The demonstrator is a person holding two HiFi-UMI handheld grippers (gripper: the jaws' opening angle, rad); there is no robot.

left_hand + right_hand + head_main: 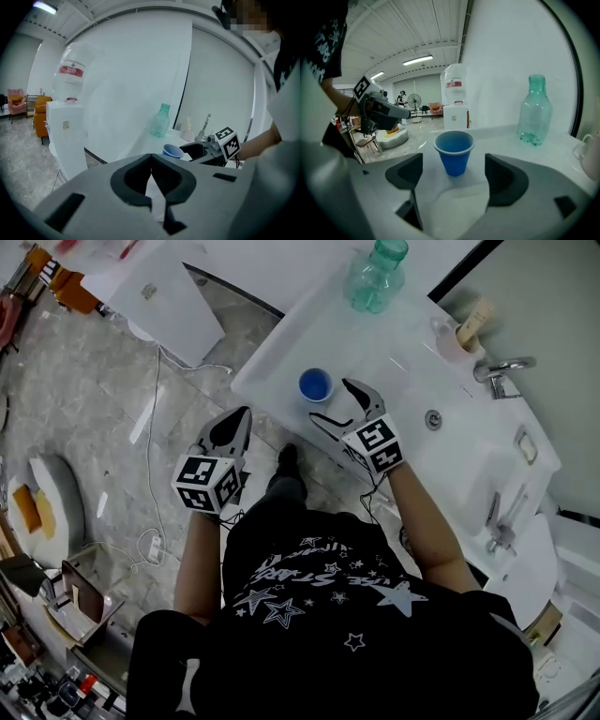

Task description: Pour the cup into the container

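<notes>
The cup (315, 385), a small blue one, stands upright on the white bench (281, 343) near its front edge. That is a handy spot, since the person can reach it from the floor side without leaning over the basin (459, 442). The right tongs (330, 399) are released. Their two jaws are spread wide and level with the cup's wall, one to each side. In the right gripper view the cup sits centred in the gap, a little beyond the pads, and neither pad touches it. This looks like the line-up for a side grasp, which would keep the rim upright and the contents in (whether there is any liquid inside cannot be told, because the blue interior hides it). The left tongs (244, 412) are clenched on nothing, with the jaws meeting tip to tip. They hang off the bench edge over the floor, well clear of the cup, apparently kept out of the way while the other hand works. A green bottle (375, 277) stands farther back on the bench, well apart from the cup. The tap (502, 369) and a pink mug (457, 338) sit at the far side by the basin. The bottle or the basin may be the intended container, but the frames do not settle which. By this reading the task is at its very start: the cup is not yet gripped or lifted, and closing gently matters because a thin cup may buckle.
</notes>
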